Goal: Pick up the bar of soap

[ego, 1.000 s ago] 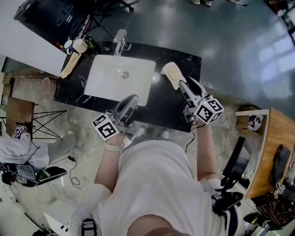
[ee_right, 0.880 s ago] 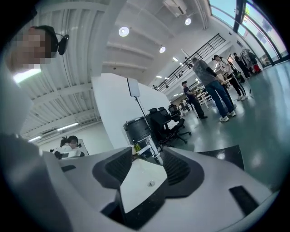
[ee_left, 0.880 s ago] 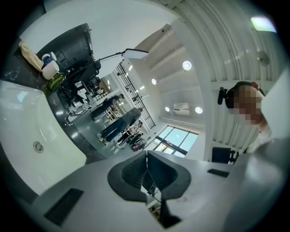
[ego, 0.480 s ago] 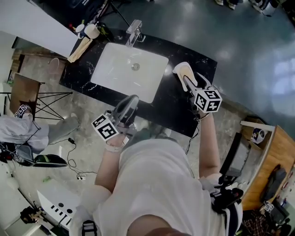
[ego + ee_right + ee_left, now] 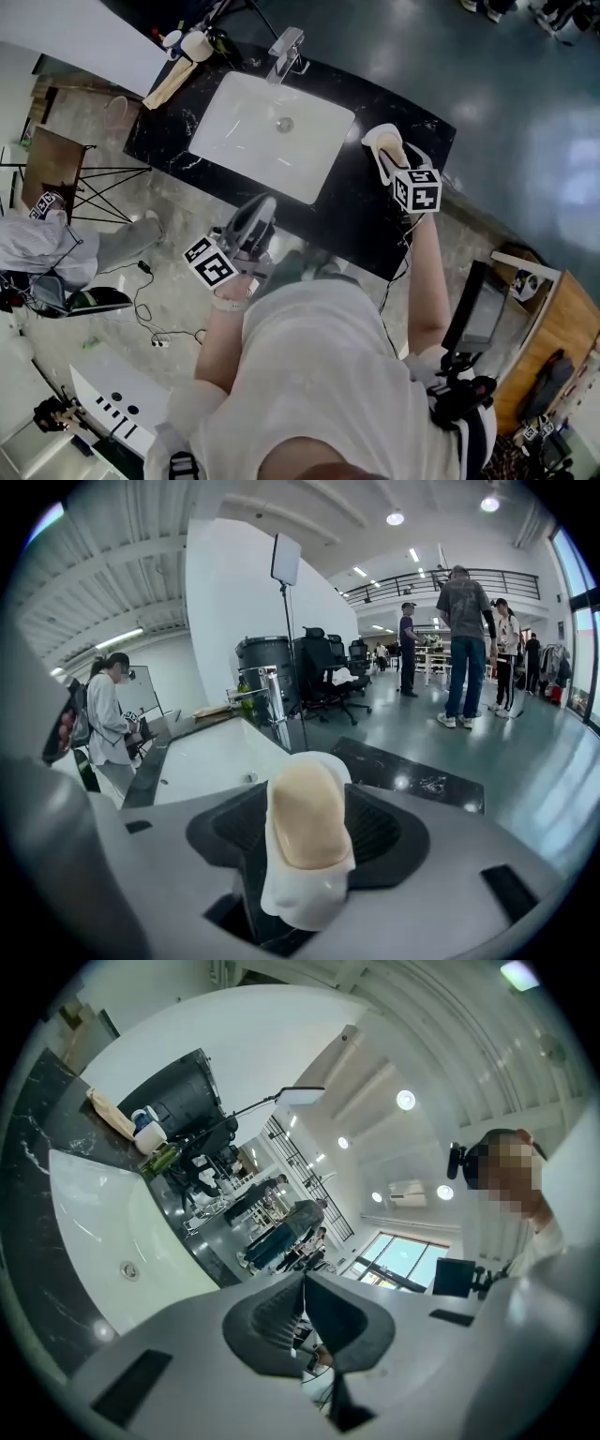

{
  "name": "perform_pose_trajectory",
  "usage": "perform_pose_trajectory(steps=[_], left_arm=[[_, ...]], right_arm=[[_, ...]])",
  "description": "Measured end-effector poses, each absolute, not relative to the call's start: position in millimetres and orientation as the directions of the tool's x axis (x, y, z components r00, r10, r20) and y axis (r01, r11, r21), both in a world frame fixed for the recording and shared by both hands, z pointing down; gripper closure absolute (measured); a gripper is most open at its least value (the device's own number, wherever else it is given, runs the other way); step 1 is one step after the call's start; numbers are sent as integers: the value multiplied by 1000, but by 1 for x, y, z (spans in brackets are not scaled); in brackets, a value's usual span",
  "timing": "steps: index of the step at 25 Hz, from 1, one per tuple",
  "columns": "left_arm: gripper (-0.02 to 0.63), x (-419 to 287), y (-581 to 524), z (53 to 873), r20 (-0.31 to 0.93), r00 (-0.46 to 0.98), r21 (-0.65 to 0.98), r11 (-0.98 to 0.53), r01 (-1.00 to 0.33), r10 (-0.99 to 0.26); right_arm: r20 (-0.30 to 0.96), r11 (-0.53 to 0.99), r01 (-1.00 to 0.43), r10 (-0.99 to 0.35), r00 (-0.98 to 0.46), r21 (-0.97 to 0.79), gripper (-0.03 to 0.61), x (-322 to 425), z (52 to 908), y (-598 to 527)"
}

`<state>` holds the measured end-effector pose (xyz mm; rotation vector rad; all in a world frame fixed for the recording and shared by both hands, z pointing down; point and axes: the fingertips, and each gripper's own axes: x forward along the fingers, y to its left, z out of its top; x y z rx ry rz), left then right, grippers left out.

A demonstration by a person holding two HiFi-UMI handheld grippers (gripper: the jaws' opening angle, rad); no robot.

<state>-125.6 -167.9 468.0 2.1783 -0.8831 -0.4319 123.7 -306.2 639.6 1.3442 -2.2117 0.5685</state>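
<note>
The pickup is judged to be in its approach stage: nothing has been grasped or lifted yet. The bar of soap [image 5: 305,813] is seen lying in a white soap dish [image 5: 296,904], which sits on the black bench [image 5: 361,230] to the right of the white sink [image 5: 253,131], toward the far edge. The right tool [image 5: 307,834] is pointed downward at it, and its jaws, which have just been opening, stand wide apart. The soap and its dish are seen between them in the right gripper view, one dark pad on the left and one on the right, with neither pad seen pressing on the soap. The long axis of the bar runs along the tool's own line, so the pads face its long sides. The left tool [image 5: 302,1321] is held at the near edge of the bench in front of the sink, well apart from the soap; its jaws are closed together and nothing is held in them. What is left, as far as can be judged, is the whole of the grasp: the jaws are to be closed on the bar rather than on the dish, and the soap is then to be raised clear. Whether the pads would catch the dish's rim first cannot be told.
</note>
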Motion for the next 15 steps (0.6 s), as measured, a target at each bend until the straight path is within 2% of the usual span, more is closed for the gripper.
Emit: perform_pose_trajectory(steps=[7, 15], left_arm=[[606, -136, -165, 472, -22, 682, 742, -469, -479, -731], [606, -138, -167, 473, -18, 675, 745, -461, -483, -737]], right_arm=[[657, 463, -885, -656, -372, -39, 322, 119, 657, -311], [660, 470, -878, -631, -408, -94, 322, 118, 659, -313]])
